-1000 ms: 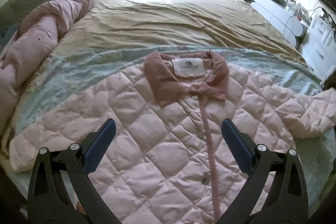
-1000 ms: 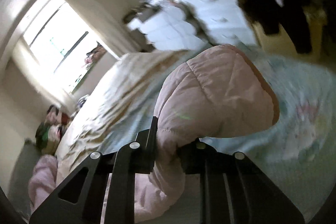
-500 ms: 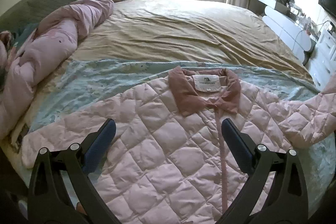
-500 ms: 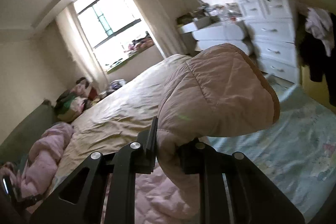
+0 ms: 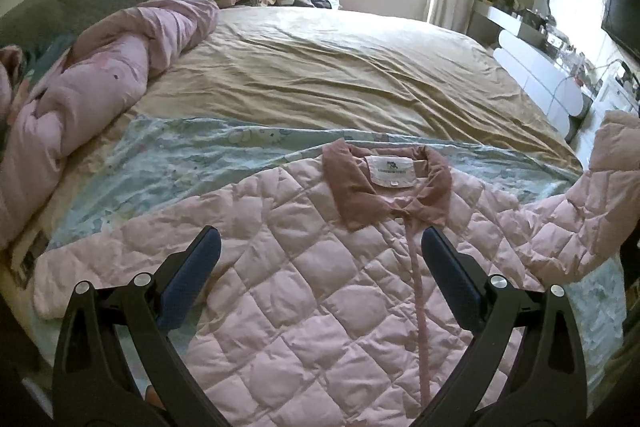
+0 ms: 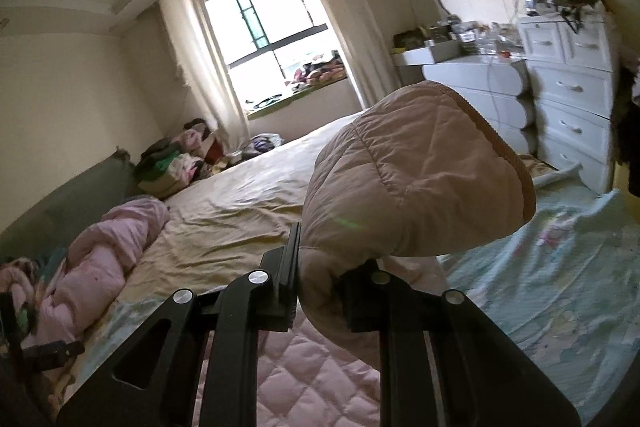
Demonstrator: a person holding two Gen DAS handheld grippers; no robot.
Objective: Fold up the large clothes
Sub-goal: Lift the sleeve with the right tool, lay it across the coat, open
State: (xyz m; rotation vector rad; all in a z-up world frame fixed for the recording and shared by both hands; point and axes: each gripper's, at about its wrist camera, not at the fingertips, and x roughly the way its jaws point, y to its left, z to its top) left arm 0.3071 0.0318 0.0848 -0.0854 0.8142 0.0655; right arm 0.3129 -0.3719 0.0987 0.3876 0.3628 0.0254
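Since a second ago, right gripper [image 6: 320, 267] has lifted the sleeve cuff [image 6: 420, 175] higher, clear of the bed [image 5: 340, 75]; it stays clamped on it. Pale pink quilted jacket [image 5: 312, 299] with dusty-rose collar [image 5: 384, 187] lies front-up on the bed's light blue printed sheet [image 5: 168, 163]. Left gripper [image 5: 320, 267] hovers over the chest, jaws spread wide, holding nothing. Rolled pink duvet [image 5: 92, 87] lies at bed's left.
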